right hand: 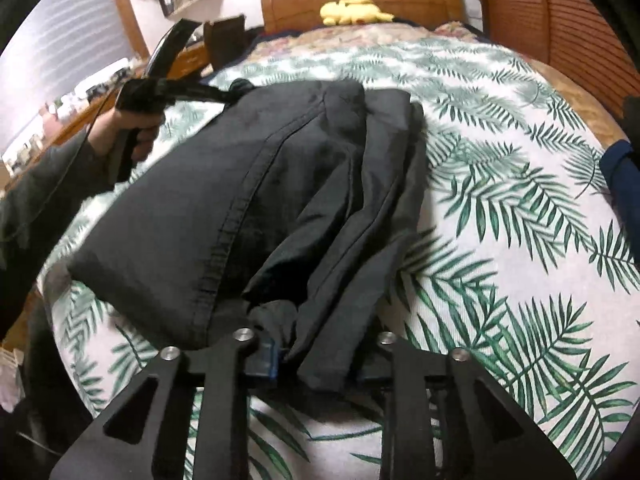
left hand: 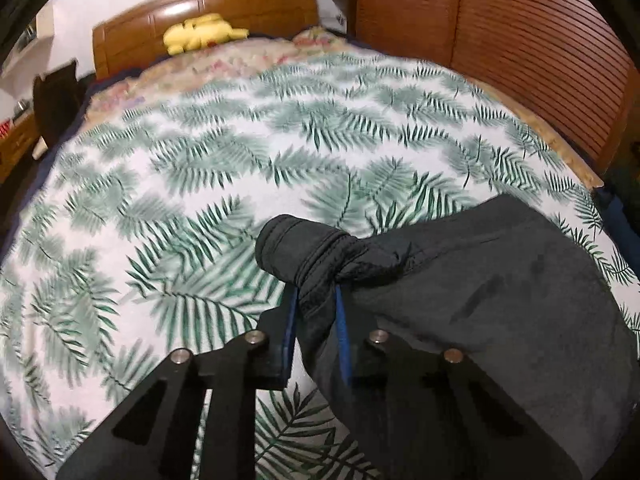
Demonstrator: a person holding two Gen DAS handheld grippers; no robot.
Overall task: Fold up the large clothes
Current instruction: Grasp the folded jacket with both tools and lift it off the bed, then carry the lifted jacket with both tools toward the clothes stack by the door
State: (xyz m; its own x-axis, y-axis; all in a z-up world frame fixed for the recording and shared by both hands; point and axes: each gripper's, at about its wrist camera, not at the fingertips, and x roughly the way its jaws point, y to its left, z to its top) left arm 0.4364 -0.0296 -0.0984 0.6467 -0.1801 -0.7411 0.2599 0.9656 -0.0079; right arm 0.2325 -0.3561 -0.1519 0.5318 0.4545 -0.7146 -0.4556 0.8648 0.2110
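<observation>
A large black garment (left hand: 500,280) lies partly bunched on the palm-leaf bed cover (left hand: 200,160). My left gripper (left hand: 316,300) is shut on a gathered end of it, and a cuff-like roll of fabric sticks out past the blue pads. In the right wrist view the garment (right hand: 280,160) stretches from the left gripper (right hand: 228,94), held by a hand (right hand: 136,128) at the far left, down to my right gripper (right hand: 296,340). The right gripper is shut on a fold at the near end. The cloth hangs slightly lifted between the two.
A yellow plush toy (left hand: 204,32) lies by the wooden headboard (left hand: 208,4). Slatted wooden doors (left hand: 520,40) run along the bed's right side. A cluttered desk (right hand: 80,112) stands to the left. A blue cloth (right hand: 620,176) sits at the bed's right edge.
</observation>
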